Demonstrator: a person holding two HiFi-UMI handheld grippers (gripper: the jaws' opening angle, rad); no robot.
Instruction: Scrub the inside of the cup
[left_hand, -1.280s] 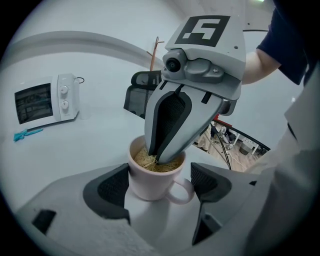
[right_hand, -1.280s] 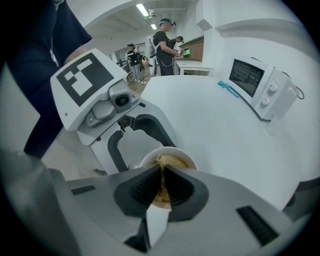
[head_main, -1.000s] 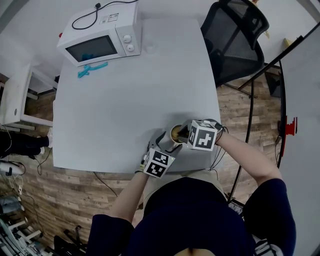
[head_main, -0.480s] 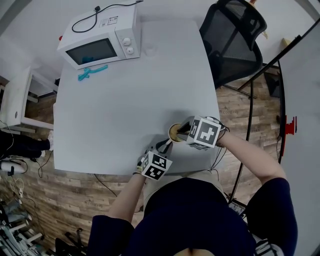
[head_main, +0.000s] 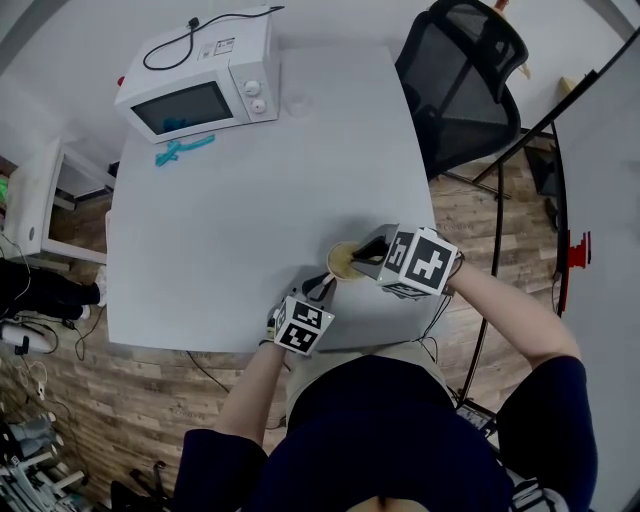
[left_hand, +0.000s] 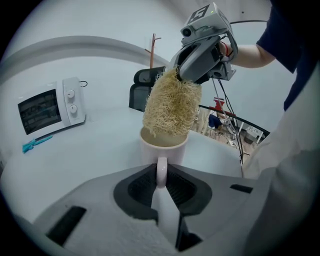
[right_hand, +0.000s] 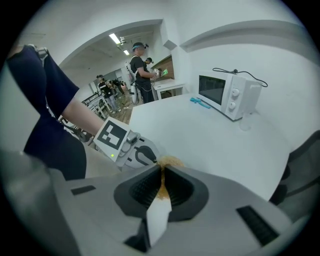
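**Head view.** Shows a pale cup (head_main: 343, 262) standing on the white tabletop (head_main: 230, 210) close to its near right edge, well apart from the microwave (head_main: 200, 88) at the far left. Places the left claw (head_main: 322, 287) at the cup's near side and the right claw (head_main: 368, 250) just above its right rim.

**Left gripper view.** Shows the left claw, having just been closing, now clamped on the cup's handle (left_hand: 161, 169) with jaws nearly together. Shows a straw-coloured fibrous scrubber (left_hand: 171, 106) with its lower end at the cup's mouth and most of it above the rim. Reveals nothing else in the cup.

**Right gripper view.** Shows the right claw pinched tight on the scrubber's top, tan fibres between the pads.

Reads as the scrubbing step, with the cup steadied by its handle. Next calls for pushing the scrubber deeper and twisting it against the inner wall, while keeping the handle grip firm.
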